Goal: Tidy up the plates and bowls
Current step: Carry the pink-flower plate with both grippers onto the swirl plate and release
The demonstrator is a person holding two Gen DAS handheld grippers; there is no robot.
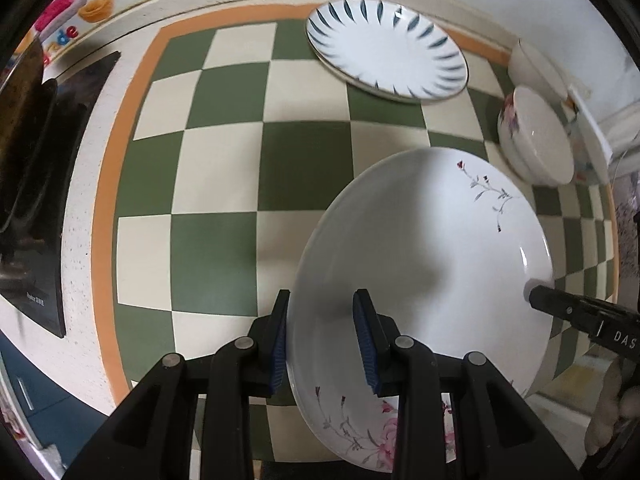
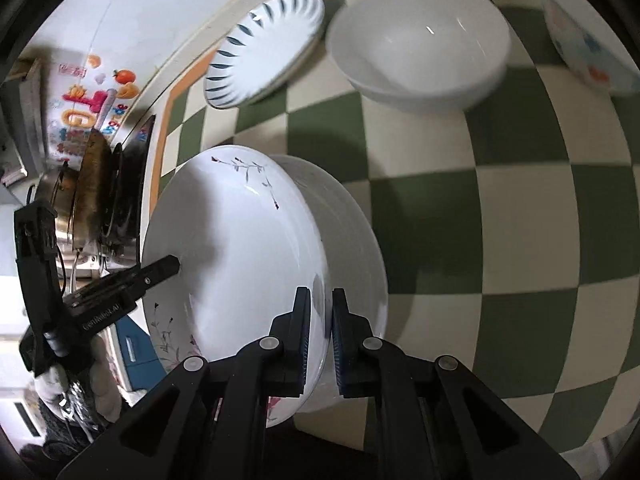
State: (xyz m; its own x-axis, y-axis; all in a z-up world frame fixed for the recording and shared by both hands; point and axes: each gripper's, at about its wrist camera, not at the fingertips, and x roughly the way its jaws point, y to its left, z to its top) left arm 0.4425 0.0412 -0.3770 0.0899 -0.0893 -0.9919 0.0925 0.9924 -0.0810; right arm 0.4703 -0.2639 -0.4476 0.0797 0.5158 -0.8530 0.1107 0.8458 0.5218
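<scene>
A green and cream checked mat [image 1: 224,168] with an orange border covers the counter, and a black stove top [image 1: 60,184] lies just beside its left edge. Above the mat both grippers carry a big white plate with pink flowers [image 1: 420,248], each at an opposite edge. In the right wrist view this plate stands tilted, and the edges of more white plates [image 2: 352,240] show stacked under it. The left gripper [image 1: 326,340] has its jaws closed down on the plate's rim, one blue pad outside the rim and one inside the dish. The right gripper [image 2: 320,320] has its jaws nearly together, pinching the rim on the other side. Far back on the mat, near the orange border, a plate with dark blue streaks round its rim [image 1: 386,50] lies well apart from the carried plate. In the right wrist view a plain white bowl [image 2: 420,44] sits just beside that streaked plate, and a bowl with coloured patterns [image 2: 588,48] stands at the far right edge. In the left wrist view a flowered bowl [image 1: 536,136] sits by the wall on the right of the mat
</scene>
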